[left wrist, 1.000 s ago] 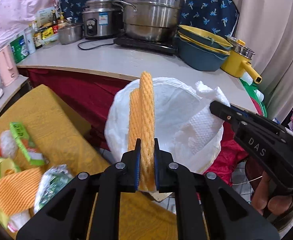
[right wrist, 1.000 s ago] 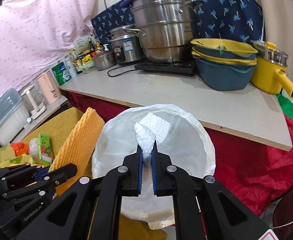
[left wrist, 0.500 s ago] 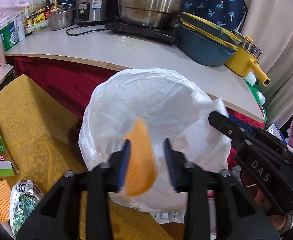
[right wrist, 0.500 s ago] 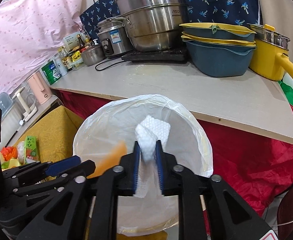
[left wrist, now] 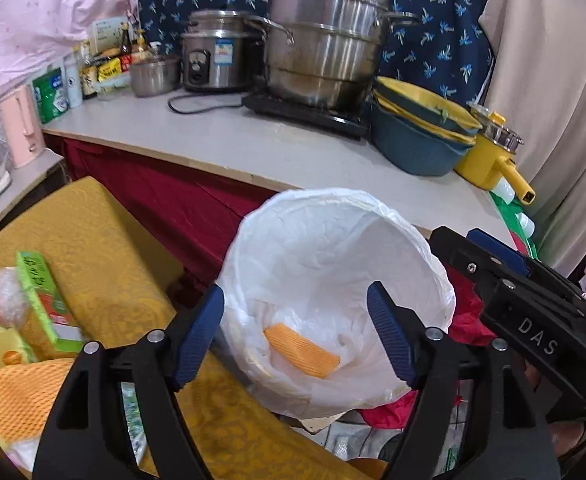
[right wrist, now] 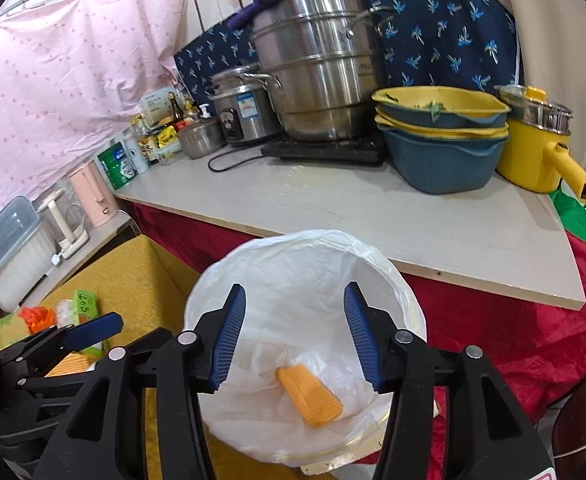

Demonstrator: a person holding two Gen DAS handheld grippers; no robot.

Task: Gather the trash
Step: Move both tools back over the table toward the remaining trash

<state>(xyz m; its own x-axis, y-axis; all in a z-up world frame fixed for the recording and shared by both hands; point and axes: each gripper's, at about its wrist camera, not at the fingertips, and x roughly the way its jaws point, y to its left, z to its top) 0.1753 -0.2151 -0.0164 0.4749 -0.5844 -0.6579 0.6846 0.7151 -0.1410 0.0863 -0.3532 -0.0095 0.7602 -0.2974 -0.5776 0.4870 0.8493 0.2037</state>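
Observation:
A bin lined with a white plastic bag (left wrist: 373, 216) (right wrist: 389, 268) stands below the counter. An orange foam net (left wrist: 301, 351) (right wrist: 308, 395) lies at its bottom. My left gripper (left wrist: 295, 332) is open and empty over the bin's near rim. My right gripper (right wrist: 294, 338) is open and empty above the bin; the paper towel is not visible. More trash lies on the yellow cloth at the left: a green box (left wrist: 43, 292), another orange foam net (left wrist: 7, 396) and wrappers (left wrist: 133, 420).
A grey counter (right wrist: 373, 208) behind the bin holds steel pots (right wrist: 317, 68), stacked blue and yellow basins (right wrist: 441, 136) and a yellow pot (right wrist: 537, 148). Red cloth (right wrist: 513, 340) hangs under the counter. The right gripper's body (left wrist: 533, 320) is at the right of the left view.
Both grippers have opened. The orange foam net dropped from the left gripper into the bin. The white paper towel left the right gripper and is out of sight.

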